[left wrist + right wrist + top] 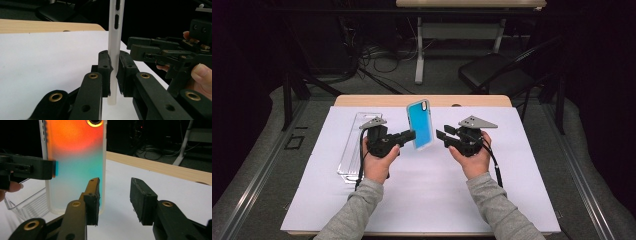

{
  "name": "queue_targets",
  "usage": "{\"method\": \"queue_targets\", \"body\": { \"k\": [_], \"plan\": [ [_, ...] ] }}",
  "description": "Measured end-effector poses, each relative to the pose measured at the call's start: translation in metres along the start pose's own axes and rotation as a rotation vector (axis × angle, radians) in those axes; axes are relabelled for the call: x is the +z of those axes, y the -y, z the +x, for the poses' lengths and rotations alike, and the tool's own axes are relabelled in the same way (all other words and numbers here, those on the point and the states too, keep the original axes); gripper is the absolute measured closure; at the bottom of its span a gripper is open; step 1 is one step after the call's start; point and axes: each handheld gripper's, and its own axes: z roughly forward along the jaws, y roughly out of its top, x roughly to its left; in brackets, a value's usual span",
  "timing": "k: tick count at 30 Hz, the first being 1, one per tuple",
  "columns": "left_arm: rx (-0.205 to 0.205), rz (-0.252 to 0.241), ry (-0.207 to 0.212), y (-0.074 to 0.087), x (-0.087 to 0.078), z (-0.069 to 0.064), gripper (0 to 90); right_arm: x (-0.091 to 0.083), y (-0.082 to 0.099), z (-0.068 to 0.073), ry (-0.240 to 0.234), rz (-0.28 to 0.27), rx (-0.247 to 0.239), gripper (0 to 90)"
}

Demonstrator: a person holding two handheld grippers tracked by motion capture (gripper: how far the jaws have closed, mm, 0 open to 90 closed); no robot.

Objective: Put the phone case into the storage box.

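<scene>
Left gripper point(408, 136) pinches slim, frosted blue phone case point(420, 123); right gripper point(441, 135) gapes empty beside it

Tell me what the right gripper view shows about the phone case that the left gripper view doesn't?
The right gripper view alone shows the phone case flat on: orange at the top, teal below, with a camera hole, plus a clear tray behind it. The left gripper view alone shows the case edge-on, a thin white strip with side slots, pinched by the left hand-held gripper. Both show the white sheet and the wooden table edge.
</scene>
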Motion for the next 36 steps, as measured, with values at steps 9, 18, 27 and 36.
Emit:
{"method": "queue_targets", "body": {
  "k": [9, 18, 27, 36],
  "plan": [
    [0.013, -0.003, 0.018, -0.002, -0.009, 0.004, 81.8, -0.002, -0.005, 0.0, -0.036, 0.021, -0.002, 53.8],
    [0.038, -0.004, 0.046, -0.003, -0.019, 0.005, 81.8, -0.01, -0.012, 0.001, -0.099, 0.012, -0.011, 52.5],
    [0.048, 0.0, 0.071, -0.003, -0.027, 0.007, 81.8, -0.015, -0.015, 0.001, -0.118, -0.001, -0.056, 48.2],
    [0.071, 0.01, 0.095, -0.001, -0.033, 0.01, 81.8, -0.016, -0.015, 0.001, -0.187, 0.008, -0.039, 44.0]
  ]
}}
